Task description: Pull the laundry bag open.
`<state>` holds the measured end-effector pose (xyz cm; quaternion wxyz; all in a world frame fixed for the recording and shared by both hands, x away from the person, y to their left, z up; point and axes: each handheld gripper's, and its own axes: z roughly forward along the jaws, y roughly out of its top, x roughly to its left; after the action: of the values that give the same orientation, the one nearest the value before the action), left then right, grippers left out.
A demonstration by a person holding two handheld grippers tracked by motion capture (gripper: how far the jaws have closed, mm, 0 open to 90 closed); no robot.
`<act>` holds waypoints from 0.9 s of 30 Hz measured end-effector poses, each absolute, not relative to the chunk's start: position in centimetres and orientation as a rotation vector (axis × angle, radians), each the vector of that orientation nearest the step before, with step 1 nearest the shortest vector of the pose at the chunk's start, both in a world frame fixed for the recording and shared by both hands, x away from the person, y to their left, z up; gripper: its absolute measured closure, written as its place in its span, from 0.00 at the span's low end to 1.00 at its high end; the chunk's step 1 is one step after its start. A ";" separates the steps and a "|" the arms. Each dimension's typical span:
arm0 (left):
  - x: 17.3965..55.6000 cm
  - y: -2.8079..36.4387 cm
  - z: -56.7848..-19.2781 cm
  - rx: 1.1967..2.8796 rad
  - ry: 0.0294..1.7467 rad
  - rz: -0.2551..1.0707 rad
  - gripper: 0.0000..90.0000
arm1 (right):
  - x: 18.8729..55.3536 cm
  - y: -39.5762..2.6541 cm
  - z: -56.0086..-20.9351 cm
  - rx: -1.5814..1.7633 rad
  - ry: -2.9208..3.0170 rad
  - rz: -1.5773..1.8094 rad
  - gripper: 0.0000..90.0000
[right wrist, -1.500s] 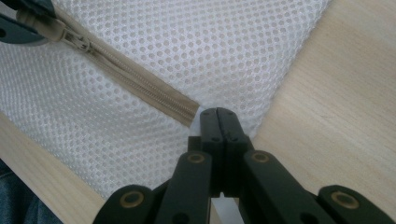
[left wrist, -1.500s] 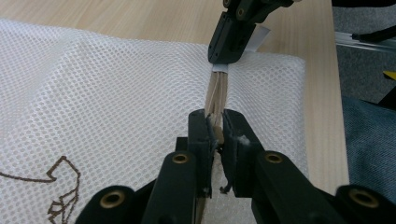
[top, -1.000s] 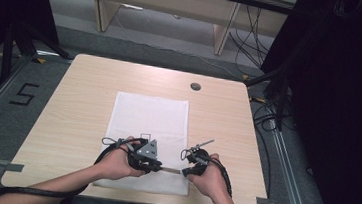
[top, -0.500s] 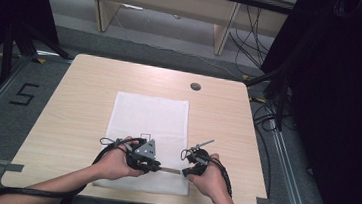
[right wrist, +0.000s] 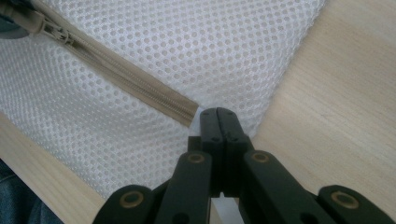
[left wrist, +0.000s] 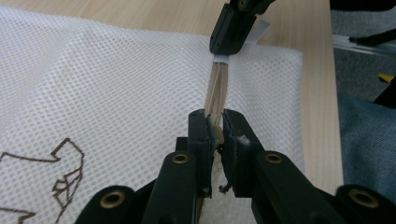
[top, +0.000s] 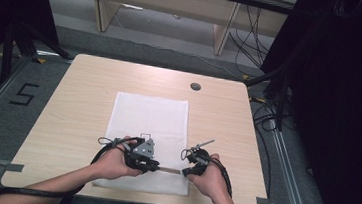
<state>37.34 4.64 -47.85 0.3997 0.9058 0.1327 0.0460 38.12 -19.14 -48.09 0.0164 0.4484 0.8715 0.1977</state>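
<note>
A white mesh bag (top: 149, 119) lies flat on the wooden table (top: 85, 87), with a beige zipper (top: 170, 170) along its near edge. My left gripper (top: 155, 167) is shut on the zipper pull, and in the left gripper view its jaws (left wrist: 215, 119) pinch the beige zipper (left wrist: 217, 88) at the slider. Just right of it, my right gripper (top: 184, 172) is shut on the bag's edge at the zipper's end. In the right gripper view its jaws (right wrist: 218, 114) meet where the zipper (right wrist: 126, 77) stops, and the slider (right wrist: 51, 30) lies at the far end.
A round cable hole (top: 195, 87) sits in the table behind the bag. A brown stitched mark (left wrist: 65, 172) is on the mesh near my left gripper. The table's front edge lies close under both hands. Wooden furniture legs and cables stand on the floor beyond.
</note>
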 end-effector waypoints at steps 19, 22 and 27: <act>37.2 5.2 -48.0 2.286 0.345 0.117 0.91 | 38.0 -19.1 -48.1 1.403 2.701 0.610 1.00; 37.2 5.5 -48.0 2.291 0.348 0.110 0.91 | 38.1 -19.1 -48.1 1.403 2.704 0.609 1.00; 37.1 5.5 -48.0 2.284 0.352 0.110 0.91 | 38.0 -19.0 -48.0 1.422 2.698 0.595 1.00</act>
<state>37.11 5.49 -47.99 0.4023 0.9038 0.1395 0.0435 37.98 -19.02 -48.00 0.0174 0.4575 0.8681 0.1915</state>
